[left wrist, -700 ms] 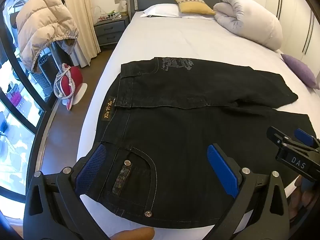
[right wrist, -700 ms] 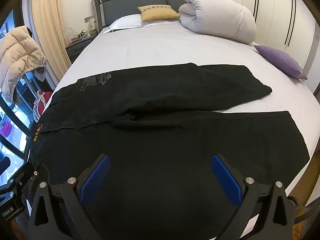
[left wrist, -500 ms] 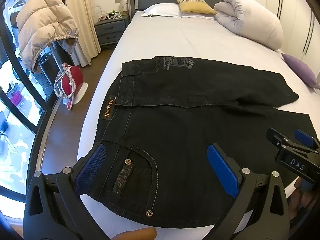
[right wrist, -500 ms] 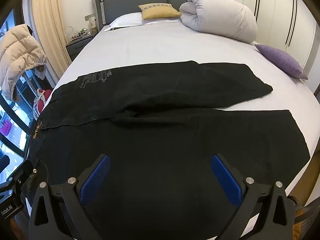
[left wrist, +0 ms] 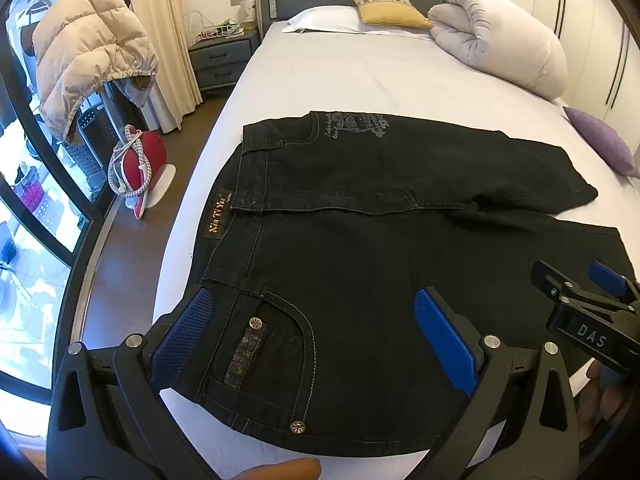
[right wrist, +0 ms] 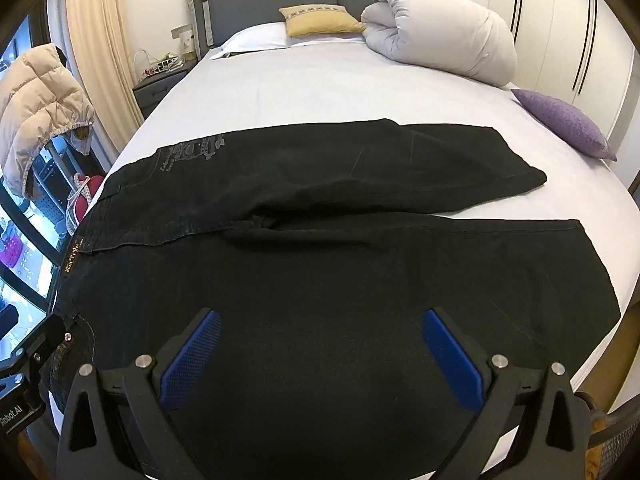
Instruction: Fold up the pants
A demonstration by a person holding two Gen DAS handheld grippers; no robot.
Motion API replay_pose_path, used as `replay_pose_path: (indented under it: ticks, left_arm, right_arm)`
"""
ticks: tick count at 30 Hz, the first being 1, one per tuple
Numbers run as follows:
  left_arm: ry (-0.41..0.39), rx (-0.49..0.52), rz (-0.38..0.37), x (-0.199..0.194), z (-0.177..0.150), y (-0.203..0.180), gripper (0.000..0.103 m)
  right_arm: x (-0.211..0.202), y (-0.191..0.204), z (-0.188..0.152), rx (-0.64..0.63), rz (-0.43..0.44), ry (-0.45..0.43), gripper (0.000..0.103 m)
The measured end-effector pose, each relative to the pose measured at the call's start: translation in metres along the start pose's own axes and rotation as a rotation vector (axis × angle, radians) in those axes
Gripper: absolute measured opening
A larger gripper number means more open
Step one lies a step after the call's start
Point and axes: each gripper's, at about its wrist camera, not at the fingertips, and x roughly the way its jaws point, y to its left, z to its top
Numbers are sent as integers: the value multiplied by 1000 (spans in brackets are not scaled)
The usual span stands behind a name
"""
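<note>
My left gripper (left wrist: 316, 336) has its jaws spread wide with nothing between the pads, tilted down over the waist end of the pants (left wrist: 400, 248). The front pocket (left wrist: 272, 344) with its rivets lies right under that gap, and the waistband (left wrist: 224, 220) with its tan label runs just beyond, along the bed's left edge. My right gripper (right wrist: 320, 356) is spread just as wide and empty, tilted down over the near leg (right wrist: 360, 280), about midway along it. In the left view it shows at the right margin, so the two sit side by side along the near edge of the garment.

The pants lie flat on the bed (right wrist: 320, 84), their long axis running across my view: waist to my left, cuffs to my right. The near leg stretches from under both grippers out to its cuff (right wrist: 592, 264) near the bed's right edge. The far leg (right wrist: 360, 168) lies beyond it, angled slightly away, its cuff well apart from the near one.

So I judge the first fold is leg onto leg, across the short axis, away from me. My left is nearer the waist and my right nearer the cuff, though the cuff sits well to the right of my right jaws.
</note>
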Motion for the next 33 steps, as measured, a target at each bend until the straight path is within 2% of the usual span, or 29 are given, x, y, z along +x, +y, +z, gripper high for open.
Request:
replay_pose_path:
  ticks: [33]
  left_arm:
    - [-13, -3, -5, -7, -1, -1, 103]
  right_arm:
    - [-7, 0, -3, 12, 6, 6, 103]
